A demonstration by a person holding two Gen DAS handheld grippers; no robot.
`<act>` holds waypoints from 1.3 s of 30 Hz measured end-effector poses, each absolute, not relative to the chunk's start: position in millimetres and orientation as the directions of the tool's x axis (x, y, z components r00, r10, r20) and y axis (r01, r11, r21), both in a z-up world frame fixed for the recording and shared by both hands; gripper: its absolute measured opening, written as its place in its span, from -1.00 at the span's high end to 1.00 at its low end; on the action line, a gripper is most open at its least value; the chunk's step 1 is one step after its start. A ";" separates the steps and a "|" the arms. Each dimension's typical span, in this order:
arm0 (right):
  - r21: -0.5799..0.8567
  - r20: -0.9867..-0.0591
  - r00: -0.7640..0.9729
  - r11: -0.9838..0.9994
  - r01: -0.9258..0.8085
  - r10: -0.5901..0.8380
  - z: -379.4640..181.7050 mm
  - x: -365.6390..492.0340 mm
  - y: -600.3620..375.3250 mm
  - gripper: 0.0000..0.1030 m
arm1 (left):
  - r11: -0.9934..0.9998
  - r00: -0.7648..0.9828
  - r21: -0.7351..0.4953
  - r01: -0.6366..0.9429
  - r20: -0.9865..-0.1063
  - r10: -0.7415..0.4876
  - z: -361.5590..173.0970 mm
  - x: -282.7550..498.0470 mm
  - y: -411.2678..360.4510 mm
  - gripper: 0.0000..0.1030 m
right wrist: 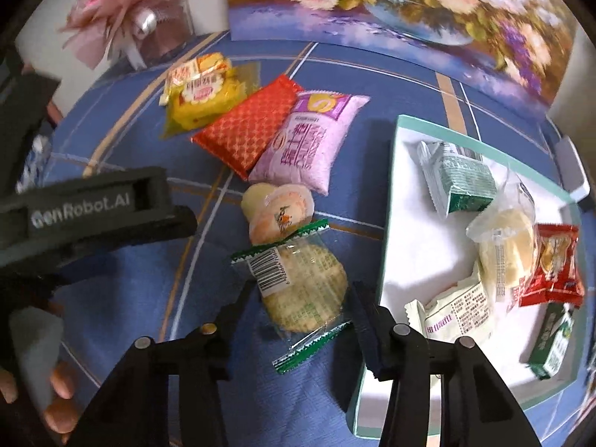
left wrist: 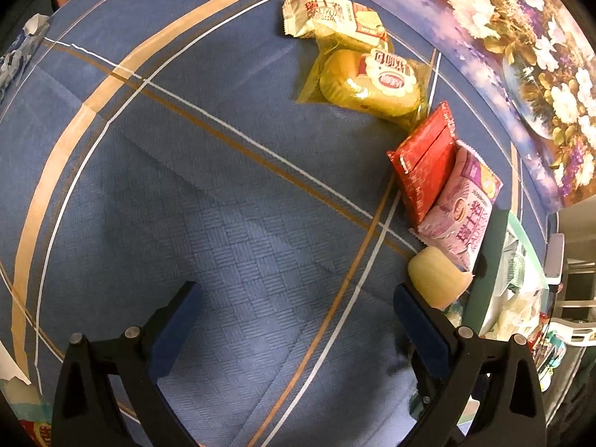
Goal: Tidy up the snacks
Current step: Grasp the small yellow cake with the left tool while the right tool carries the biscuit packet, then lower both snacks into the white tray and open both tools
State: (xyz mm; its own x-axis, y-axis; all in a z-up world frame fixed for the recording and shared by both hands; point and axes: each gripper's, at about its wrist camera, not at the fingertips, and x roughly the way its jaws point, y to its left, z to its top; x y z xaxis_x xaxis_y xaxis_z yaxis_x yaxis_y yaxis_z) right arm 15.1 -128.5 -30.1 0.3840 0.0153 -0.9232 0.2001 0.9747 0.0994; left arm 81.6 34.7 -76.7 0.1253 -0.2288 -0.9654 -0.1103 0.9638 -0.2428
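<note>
My right gripper (right wrist: 300, 300) stands around a round cracker in a clear green-edged wrapper (right wrist: 301, 287), its fingers at both sides of the pack; I cannot tell if they press it. A jelly cup (right wrist: 279, 212), a pink pack (right wrist: 309, 145), a red pack (right wrist: 249, 123) and yellow cakes (right wrist: 203, 100) lie beyond on the blue cloth. A white tray (right wrist: 395, 223) with several snacks is at the right. My left gripper (left wrist: 294, 305) is open and empty over the cloth; the jelly cup (left wrist: 436, 275), pink pack (left wrist: 462, 208), red pack (left wrist: 424, 164) and yellow cake (left wrist: 368, 82) lie to its right.
A flower picture (right wrist: 391, 7) leans at the back of the table. A pink ribbon gift (right wrist: 126, 11) stands at the back left. The left hand-held gripper body (right wrist: 93, 216) is at the left of the right wrist view. The tray's rim (left wrist: 484, 272) shows at the right of the left wrist view.
</note>
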 end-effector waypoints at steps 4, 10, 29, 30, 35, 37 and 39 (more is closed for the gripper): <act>0.147 -0.893 0.448 0.962 0.231 0.029 -8.3 13.2 -141.4 0.00 | 0.957 0.148 -0.267 -0.117 -0.957 -0.249 -70.4 87.7 32.9 -0.97; 0.121 -0.883 0.465 0.922 0.367 -0.069 13.4 4.1 -168.2 0.00 | 0.953 0.181 -0.287 -0.097 -0.947 -0.266 -61.9 90.6 29.0 -0.97; 0.137 -0.901 0.417 0.829 0.542 -0.124 10.5 -17.4 -231.4 0.00 | 0.909 0.121 -0.356 0.219 -0.914 -0.387 -84.7 106.2 -66.8 0.07; 0.136 -0.901 0.415 0.829 0.543 -0.124 10.8 -17.8 -231.0 0.00 | 0.909 0.122 -0.353 0.223 -0.915 -0.385 -85.3 106.5 -68.3 0.07; 0.142 -0.898 0.421 0.824 0.549 -0.125 12.1 -19.2 -234.6 0.00 | 0.909 0.140 -0.334 0.251 -0.916 -0.375 -82.3 103.7 -71.6 0.18; 0.145 -0.897 0.423 0.820 0.554 -0.127 12.7 -20.3 -236.1 0.00 | 0.909 0.150 -0.333 0.249 -0.914 -0.376 -79.3 104.2 -70.9 0.19; 0.152 -0.896 0.425 0.814 0.560 -0.126 13.2 -21.9 -237.9 0.00 | 0.908 0.165 -0.335 0.251 -0.910 -0.381 -73.7 104.1 -68.4 0.19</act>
